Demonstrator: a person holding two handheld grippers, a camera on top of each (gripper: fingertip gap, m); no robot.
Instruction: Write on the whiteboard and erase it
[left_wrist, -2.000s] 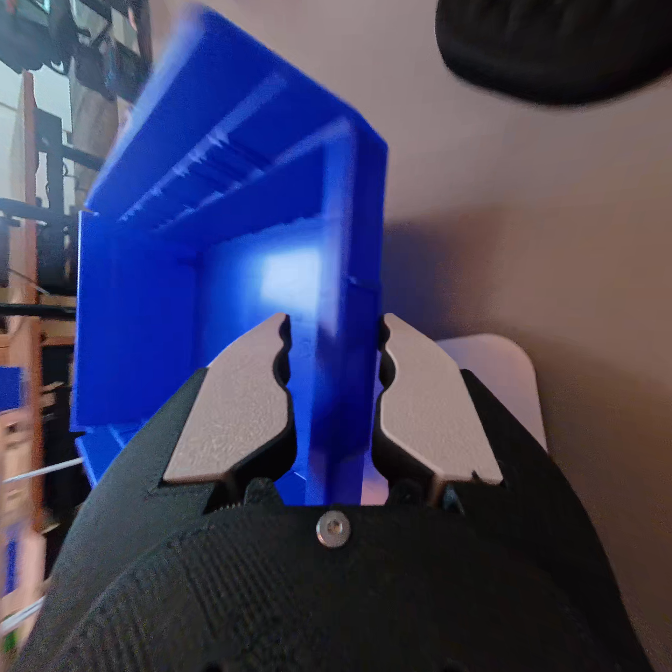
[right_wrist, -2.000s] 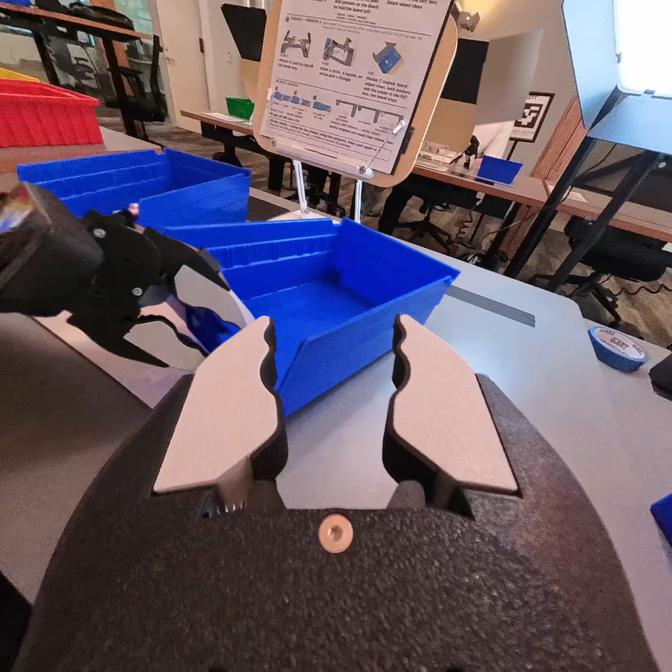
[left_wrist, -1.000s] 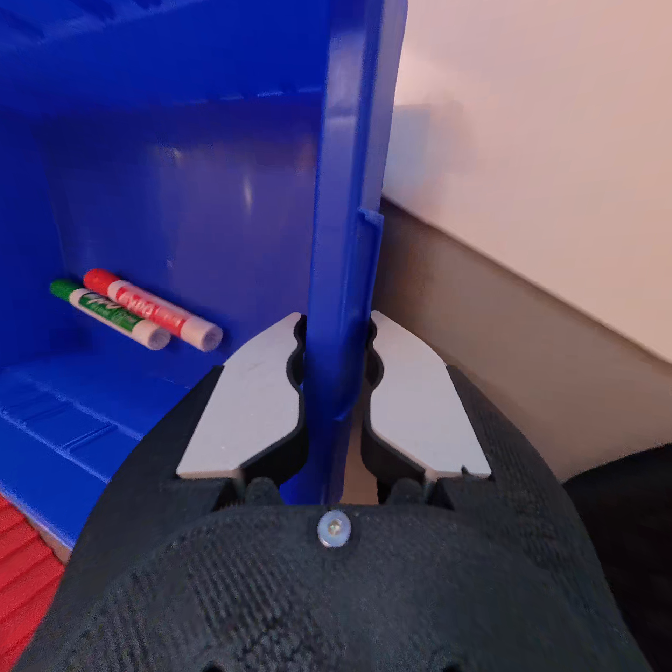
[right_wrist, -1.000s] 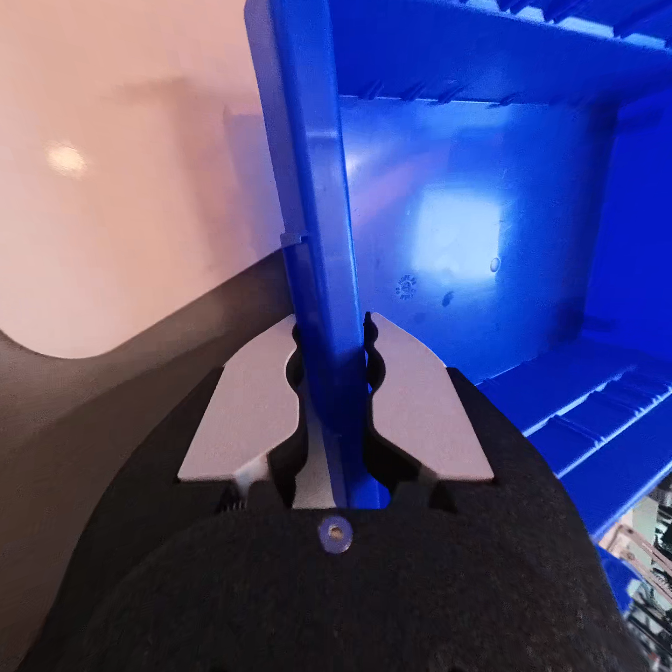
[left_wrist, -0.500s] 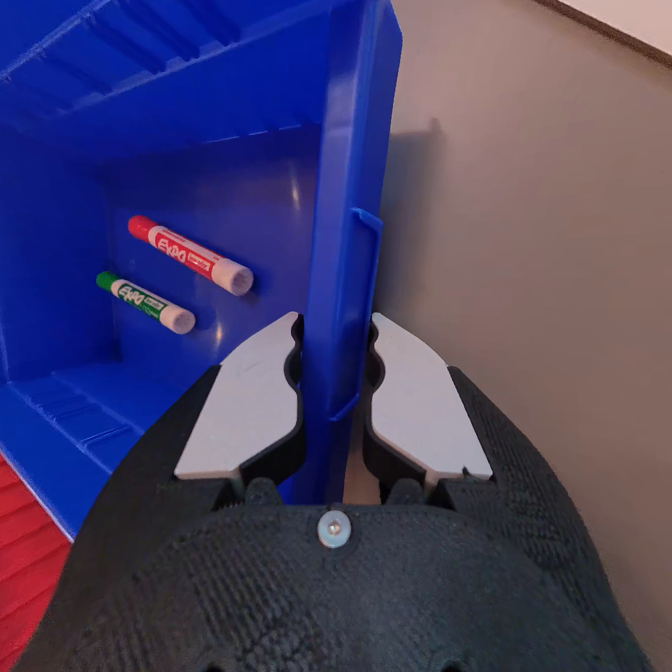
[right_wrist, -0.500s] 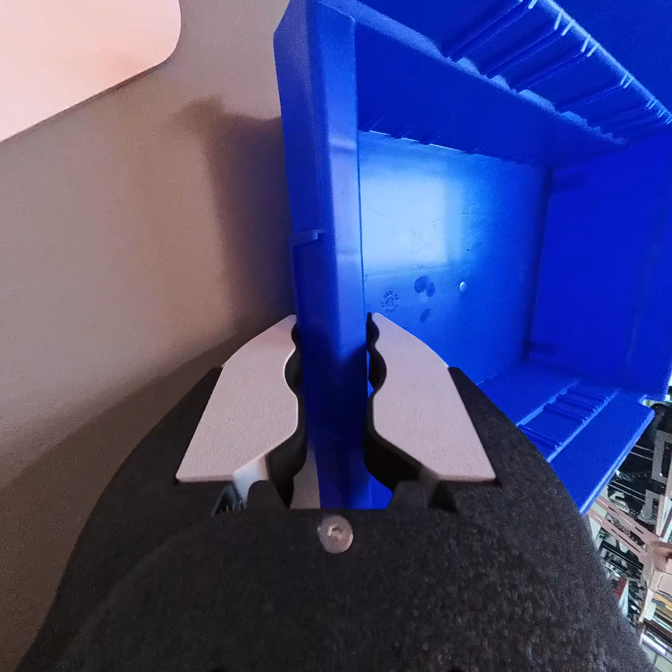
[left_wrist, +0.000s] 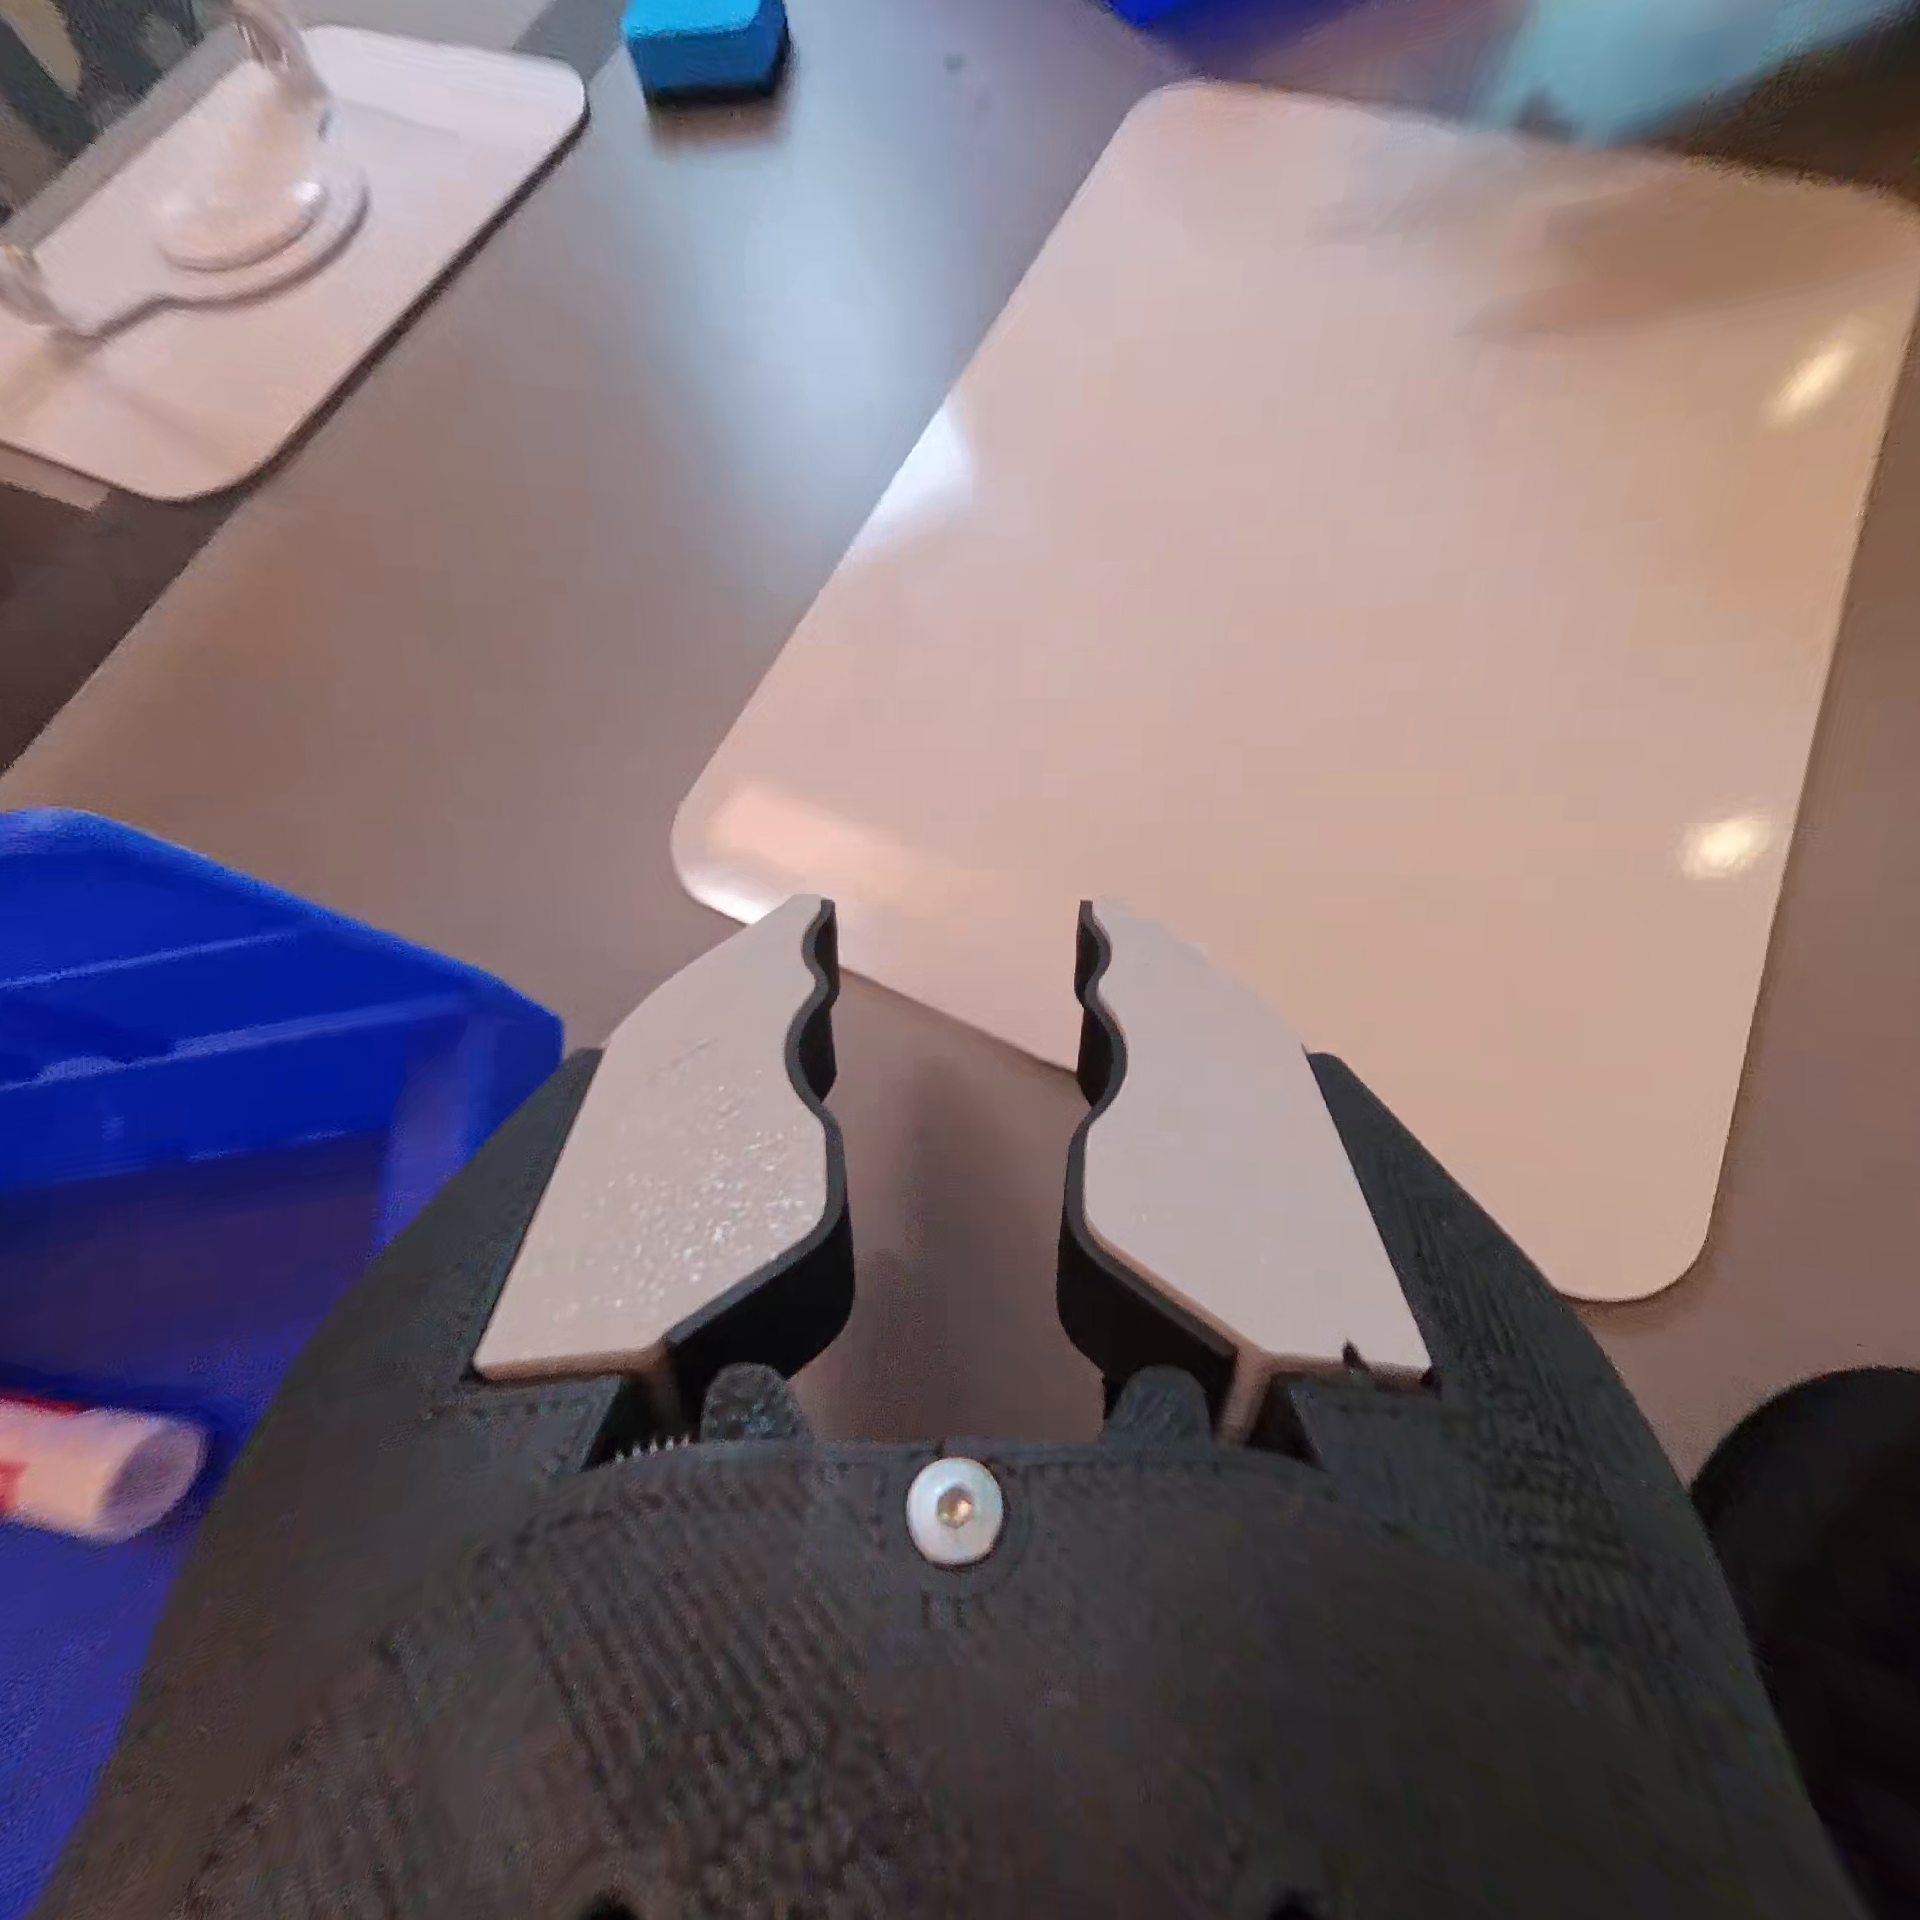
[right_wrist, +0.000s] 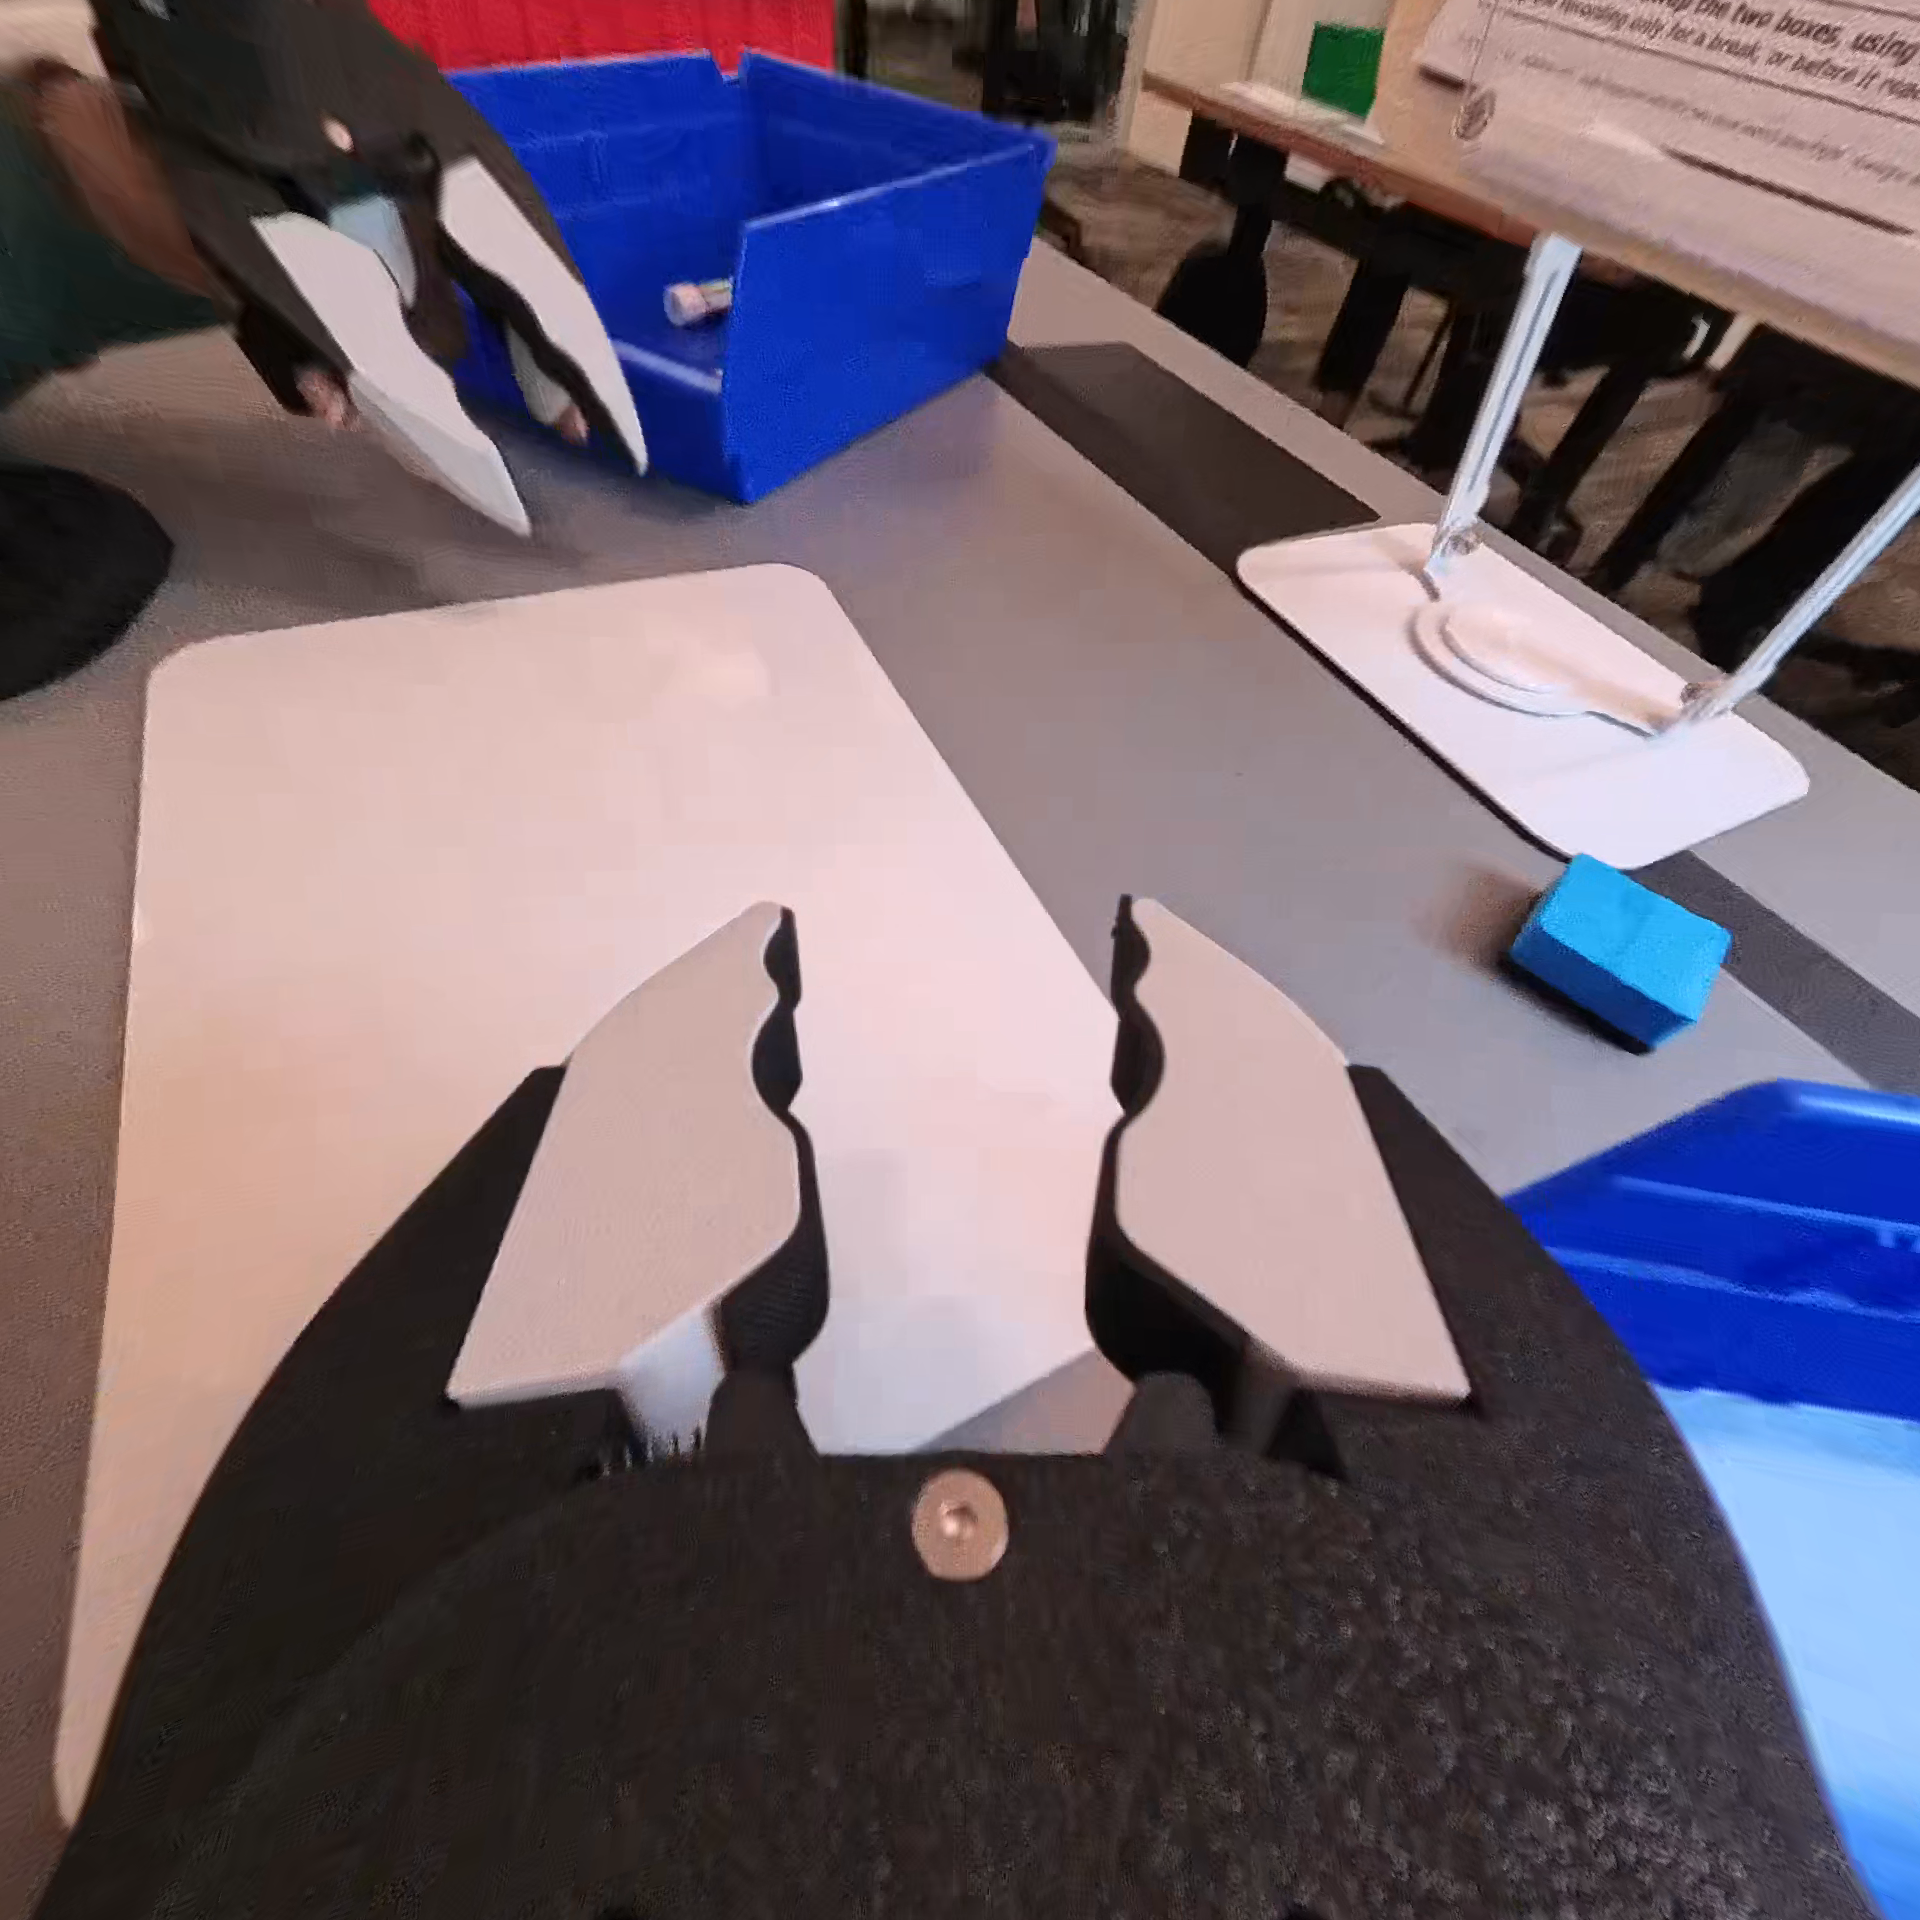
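A blue bin (right_wrist: 831, 270) stands on the grey surface (right_wrist: 1091, 644), open at its front. A second blue bin (right_wrist: 1745, 1236) sits at the near right edge. A white stand base (right_wrist: 1621, 758) with clear legs lies farther right, under a tilted printed sheet (right_wrist: 1714, 156).
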